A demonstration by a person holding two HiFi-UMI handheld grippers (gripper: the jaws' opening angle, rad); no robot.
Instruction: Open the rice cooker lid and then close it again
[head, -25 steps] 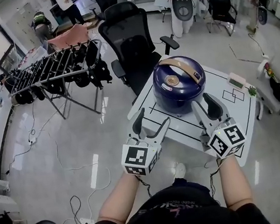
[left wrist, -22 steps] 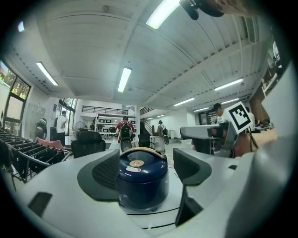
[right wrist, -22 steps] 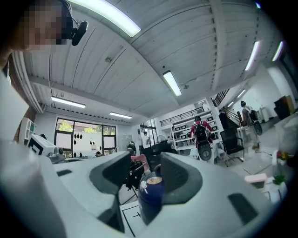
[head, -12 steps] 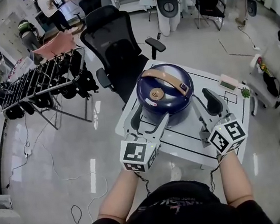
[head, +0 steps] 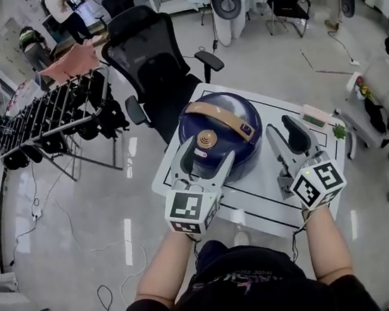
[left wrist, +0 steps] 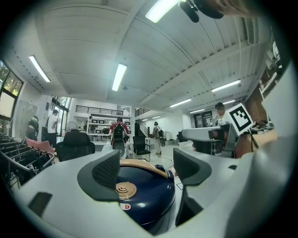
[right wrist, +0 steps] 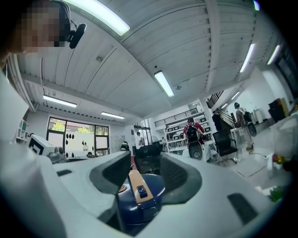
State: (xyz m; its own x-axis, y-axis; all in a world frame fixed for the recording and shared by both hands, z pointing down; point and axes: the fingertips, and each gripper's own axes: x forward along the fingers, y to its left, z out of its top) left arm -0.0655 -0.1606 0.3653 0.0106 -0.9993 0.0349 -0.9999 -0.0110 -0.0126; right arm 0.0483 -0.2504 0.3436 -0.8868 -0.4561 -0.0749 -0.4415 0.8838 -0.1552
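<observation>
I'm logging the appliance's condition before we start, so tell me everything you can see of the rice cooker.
The rice cooker is a rounded, glossy dark blue pot with a tan handle band across its lid, a dark button on that band and a brass-coloured vent cap. Its lid is shut. It stands upright on the white table. The open left gripper hovers at its near side; contact cannot be told. The open right gripper is apart, at its right.
</observation>
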